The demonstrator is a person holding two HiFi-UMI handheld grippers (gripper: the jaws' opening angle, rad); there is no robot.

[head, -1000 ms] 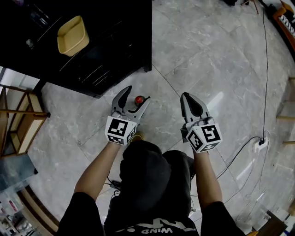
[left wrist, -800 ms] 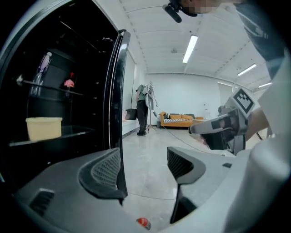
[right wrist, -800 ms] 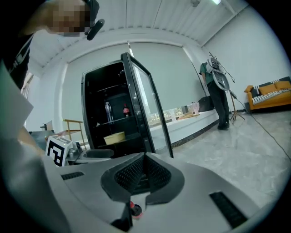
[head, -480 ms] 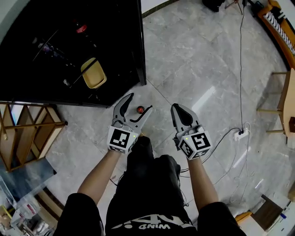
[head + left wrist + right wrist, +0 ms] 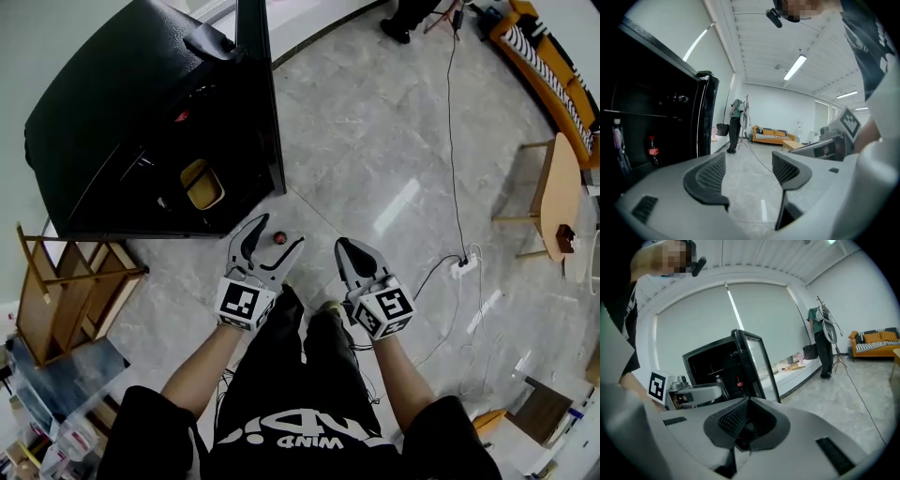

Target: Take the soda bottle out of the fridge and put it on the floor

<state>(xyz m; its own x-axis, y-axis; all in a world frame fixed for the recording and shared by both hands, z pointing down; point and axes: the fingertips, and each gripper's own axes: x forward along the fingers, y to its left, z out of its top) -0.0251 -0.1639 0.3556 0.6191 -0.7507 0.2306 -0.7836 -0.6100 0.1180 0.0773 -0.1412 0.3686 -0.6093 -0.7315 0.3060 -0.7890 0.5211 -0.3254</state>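
Note:
The black fridge [image 5: 141, 122] stands open at the upper left, its door [image 5: 255, 94] swung out. On a shelf inside stands a red-capped soda bottle [image 5: 653, 151], also seen in the right gripper view as the soda bottle [image 5: 738, 381]. A small dark thing with a red top [image 5: 278, 238] stands on the floor, like a bottle seen from above. My left gripper [image 5: 280, 228] hovers over it, open and holding nothing; the left gripper [image 5: 747, 164] has only floor between its fingers. My right gripper [image 5: 345, 246] is shut and empty beside it, as the right gripper [image 5: 745, 412] view confirms.
A yellow tray [image 5: 202, 184] lies low in the fridge. A wooden rack [image 5: 56, 286] stands left of it. A cable and power strip [image 5: 460, 265] lie on the floor at right, near a wooden table [image 5: 553, 192]. A person [image 5: 737, 123] stands far off by a sofa [image 5: 771, 136].
The head view has risen and drawn back, so the fridge and floor look smaller and more of the room shows. Both grippers keep their places and jaw states.

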